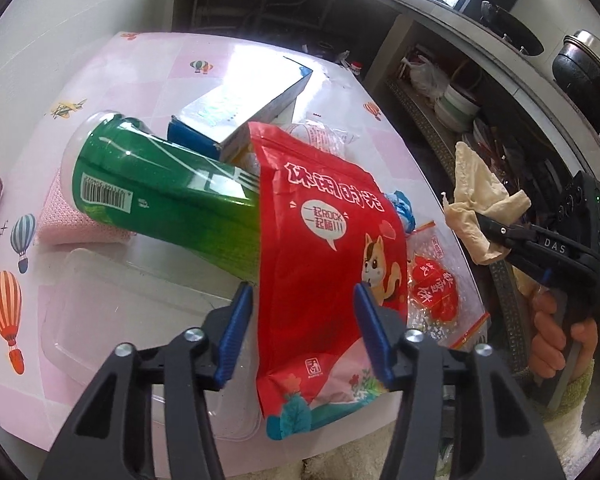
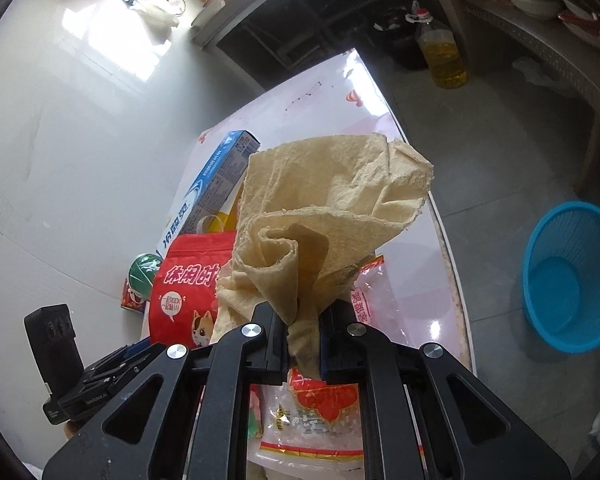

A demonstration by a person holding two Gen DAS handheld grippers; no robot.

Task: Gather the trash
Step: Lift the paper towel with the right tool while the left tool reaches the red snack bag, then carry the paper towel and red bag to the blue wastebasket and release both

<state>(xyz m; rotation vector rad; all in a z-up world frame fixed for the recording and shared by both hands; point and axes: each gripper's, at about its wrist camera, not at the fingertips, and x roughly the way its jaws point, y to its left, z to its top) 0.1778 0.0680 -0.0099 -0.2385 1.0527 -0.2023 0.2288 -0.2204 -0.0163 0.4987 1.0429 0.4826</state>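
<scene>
Our right tongs (image 2: 303, 340) pinch tissue (image 2: 328, 216) – left tongs (image 1: 302, 332) gape, unclamped, red bag (image 1: 320, 264) between fingers; basket (image 2: 572, 276) far right.

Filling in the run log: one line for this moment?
right claw: shut on crumpled paper | left claw: open around red snack bag

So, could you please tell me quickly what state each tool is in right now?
Left tool: open, its fingers straddling the red snack bag without pressing on it.
Right tool: shut on the crumpled beige paper towel.
</scene>
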